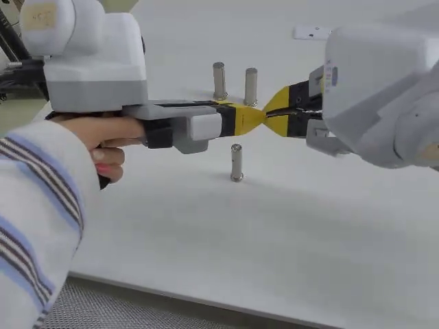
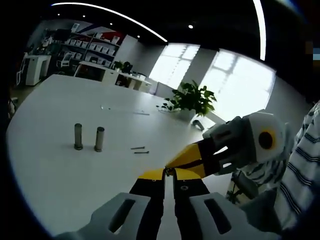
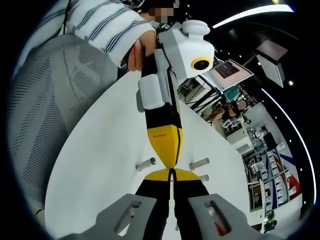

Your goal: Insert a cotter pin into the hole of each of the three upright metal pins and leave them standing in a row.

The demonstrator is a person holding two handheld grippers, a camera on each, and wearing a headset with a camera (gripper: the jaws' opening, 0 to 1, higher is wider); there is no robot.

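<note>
Striped sleeve, far left, with the person's left hand on the handle.

Left gripper: white and grey body, black jaws with yellow tips. It reaches right over the white table. Jaws closed to a point. I cannot tell whether anything thin is pinched there.

Metal pins, three, all upright on the table. They are dull grey cylinders, each with a slightly set-off head.
- Rear left pin and rear right pin stand side by side behind the jaws.
- Front pin stands apart, nearer the person, below the jaw tips.

Cotter pins, two thin slivers, lie flat on the table just right of the rear pair in the left gripper view.

Right gripper: same build, entering from the right. Jaws closed, with the yellow tip touching the left gripper's tip above the table.
</note>
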